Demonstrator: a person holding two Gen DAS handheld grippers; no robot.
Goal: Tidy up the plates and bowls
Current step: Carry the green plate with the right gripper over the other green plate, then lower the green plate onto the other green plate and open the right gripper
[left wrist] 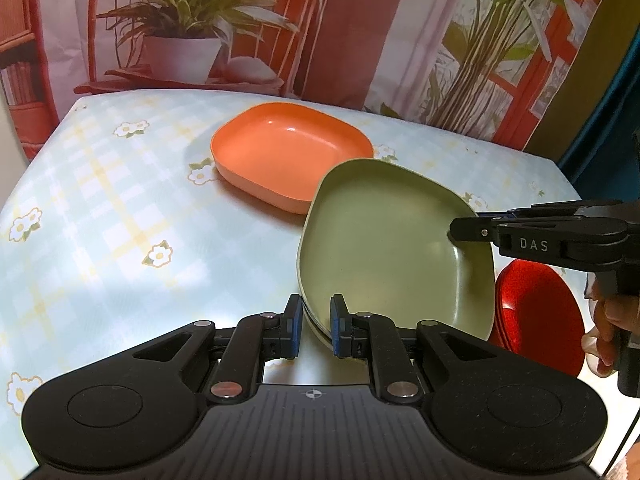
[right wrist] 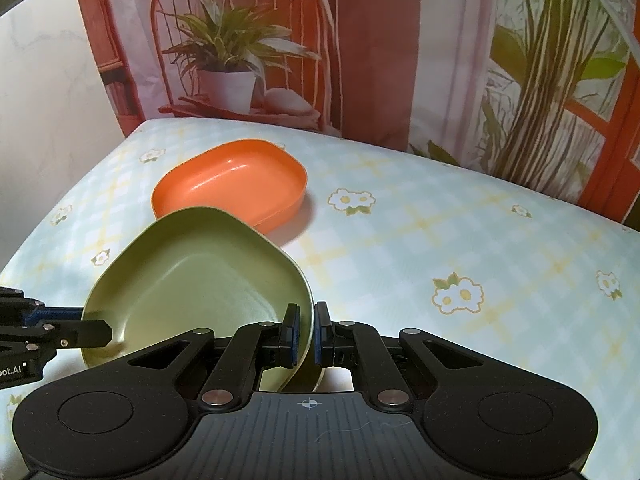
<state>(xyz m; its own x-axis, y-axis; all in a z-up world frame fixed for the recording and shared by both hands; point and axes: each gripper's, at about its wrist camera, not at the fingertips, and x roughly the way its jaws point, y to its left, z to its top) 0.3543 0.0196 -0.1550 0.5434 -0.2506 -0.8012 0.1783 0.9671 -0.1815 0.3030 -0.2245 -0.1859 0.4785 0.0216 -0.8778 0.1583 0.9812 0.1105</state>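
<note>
The green plate (left wrist: 384,240), matte olive with rounded corners, hung tilted above the flowered tablecloth (left wrist: 100,208). The left gripper (left wrist: 316,326) and right gripper (right wrist: 307,334) each pinched its rim. At 11 o'clock sat a glossy orange bowl (left wrist: 290,150).

Green plate (left wrist: 384,240) tilted, raised above tablecloth; orange bowl (left wrist: 292,152) upright just behind

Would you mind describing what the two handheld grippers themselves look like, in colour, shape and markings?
Both the left gripper and the right gripper are matte black, with a ribbed centre plate bearing a small crosshair mark, rounded side lobes, silver pivot pins on the linkage bars and blue pads on the jaws. Seen side-on, the right gripper reads "DAS" in white. A bare hand grips its handle; no sleeves or cables are clear.
</note>
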